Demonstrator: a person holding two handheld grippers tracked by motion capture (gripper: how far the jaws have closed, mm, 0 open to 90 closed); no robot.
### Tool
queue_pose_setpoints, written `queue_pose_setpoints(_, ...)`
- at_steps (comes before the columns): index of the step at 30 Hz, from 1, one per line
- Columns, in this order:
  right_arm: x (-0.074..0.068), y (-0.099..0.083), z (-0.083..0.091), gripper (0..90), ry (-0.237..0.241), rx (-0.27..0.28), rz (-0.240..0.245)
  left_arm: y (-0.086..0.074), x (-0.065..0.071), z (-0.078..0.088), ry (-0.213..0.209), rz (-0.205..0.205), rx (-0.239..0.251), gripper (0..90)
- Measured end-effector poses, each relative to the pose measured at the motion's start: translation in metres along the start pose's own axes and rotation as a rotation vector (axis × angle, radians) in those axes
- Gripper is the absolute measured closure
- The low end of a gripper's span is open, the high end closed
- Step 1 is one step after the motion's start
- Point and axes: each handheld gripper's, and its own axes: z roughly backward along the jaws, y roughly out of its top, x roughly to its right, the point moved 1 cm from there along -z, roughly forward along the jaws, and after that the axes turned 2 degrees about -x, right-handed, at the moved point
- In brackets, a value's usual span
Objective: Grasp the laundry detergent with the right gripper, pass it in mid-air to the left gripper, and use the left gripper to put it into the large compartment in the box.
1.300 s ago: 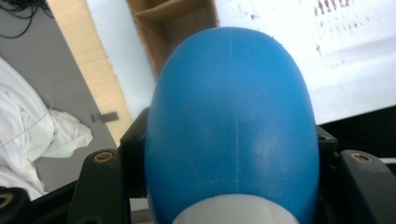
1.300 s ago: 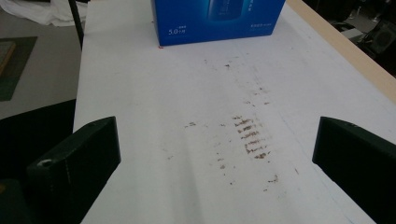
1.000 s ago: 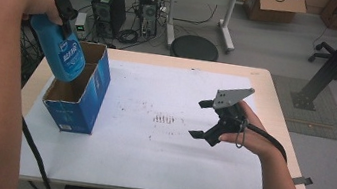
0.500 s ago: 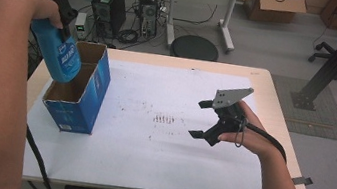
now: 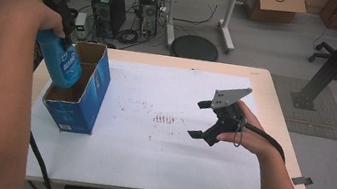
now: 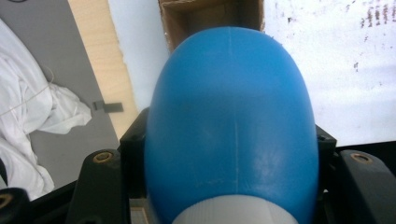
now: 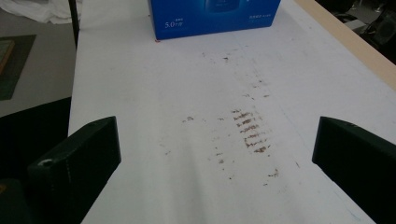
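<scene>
The left claw (image 5: 63, 41) is clenched on a blue bottle (image 5: 62, 63). In the left gripper view the blue bottle (image 6: 231, 126) sits right btwn the two black jaws, w/ its white cap end at the bottom edge of the pic and its round bottom pointing away. In the high view the bottle hangs tilted, bottom end down, over the open top of a blue box (image 5: 79, 104). Its low end is just at the mouth of the box; can't tell if it touches the cardboard inside. The person's left hand (image 5: 21, 1) is up high, above the box.

The blue box stands upright near the left edge of the desk (image 5: 278, 121), on a white sheet (image 5: 147, 157) that covers most of the top. Its lid flaps are open and the inside is brown.

The right claw (image 5: 198, 119) is released, jaws wide apart, nothing btwn them. It sits low over the sheet on the right side, well apart from the box, and points toward it. Btwn it and the box there are some small brown marks (image 5: 165, 119) on the sheet. In the right gripper view those marks (image 7: 250, 130) lie btwn the two jaws, farther off, and the box (image 7: 215, 16) is at the top.
</scene>
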Motion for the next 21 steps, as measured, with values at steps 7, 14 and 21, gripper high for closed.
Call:
queue_pose_setpoints(7,0.001,-0.003,0.000,1.1,0.001,0.000,-0.005,0.006,0.001,-0.015,-0.009,0.011,-0.016,38.9)
queue_pose_setpoints(14,0.001,-0.003,0.000,1.2,0.002,0.003,-0.002,0.011,0.002,-0.035,-0.007,0.021,-0.038,38.8)
queue_pose_setpoints(21,0.000,-0.003,-0.001,1.1,0.008,0.005,-0.003,0.015,0.001,-0.053,-0.011,0.017,-0.049,38.8)
